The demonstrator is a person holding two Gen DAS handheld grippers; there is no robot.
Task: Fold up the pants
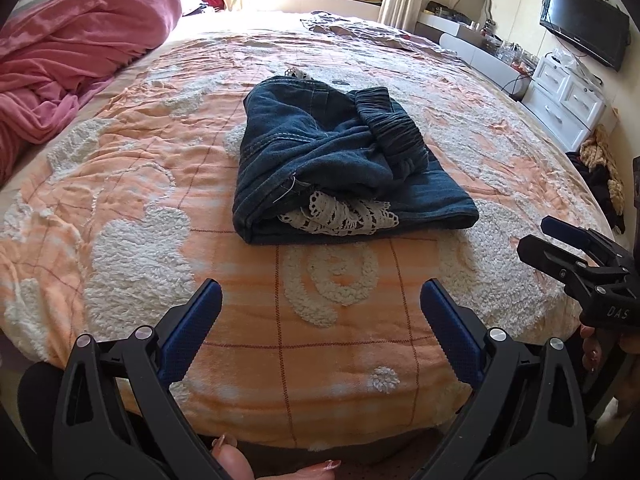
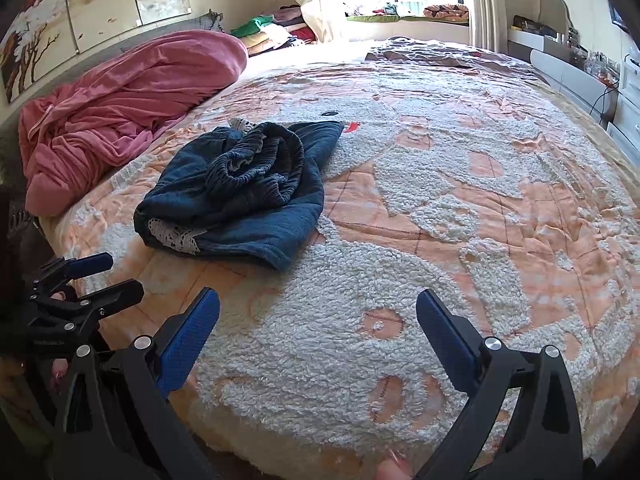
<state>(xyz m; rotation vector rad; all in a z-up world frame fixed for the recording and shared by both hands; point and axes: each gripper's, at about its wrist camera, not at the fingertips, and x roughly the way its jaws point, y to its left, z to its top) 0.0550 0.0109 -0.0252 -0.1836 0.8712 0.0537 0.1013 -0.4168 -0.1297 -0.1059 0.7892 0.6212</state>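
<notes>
1. Dark blue pants (image 1: pixel 352 160) lying in a compact folded bundle on the orange-and-white bedspread (image 1: pixel 120 216), about mid-bed in the left wrist view; left of centre in the right wrist view (image 2: pixel 240 192).
2. Fabric denim-like, with pale topstitching along the seams on the upper left layer.
3. Gathered elastic waistband (image 1: pixel 394 124) bunched on top of the bundle, rumpled rather than flat; same ruffled band visible from the right wrist view (image 2: pixel 260 160).
4. White lace trim (image 1: pixel 340 216) poking out between layers at the near edge of the fold; second scrap of lace at the far edge.
5. Bottom layer spread flat and wider than the upper layers, near-right corner squared off.
6. Left gripper (image 1: pixel 320 320) released, blue pads spread wide, hovering over the bedspread near the bed's edge, apart from the pants, nothing held.
7. Right gripper (image 2: pixel 318 320) likewise spread wide and holding nothing, over the white fleecy pattern, well apart from the pants; also seen at the right edge of the left view (image 1: pixel 552 240).
8. Pink blanket (image 1: pixel 72 52) heaped at far left of the bed, clear of the pants.
</notes>
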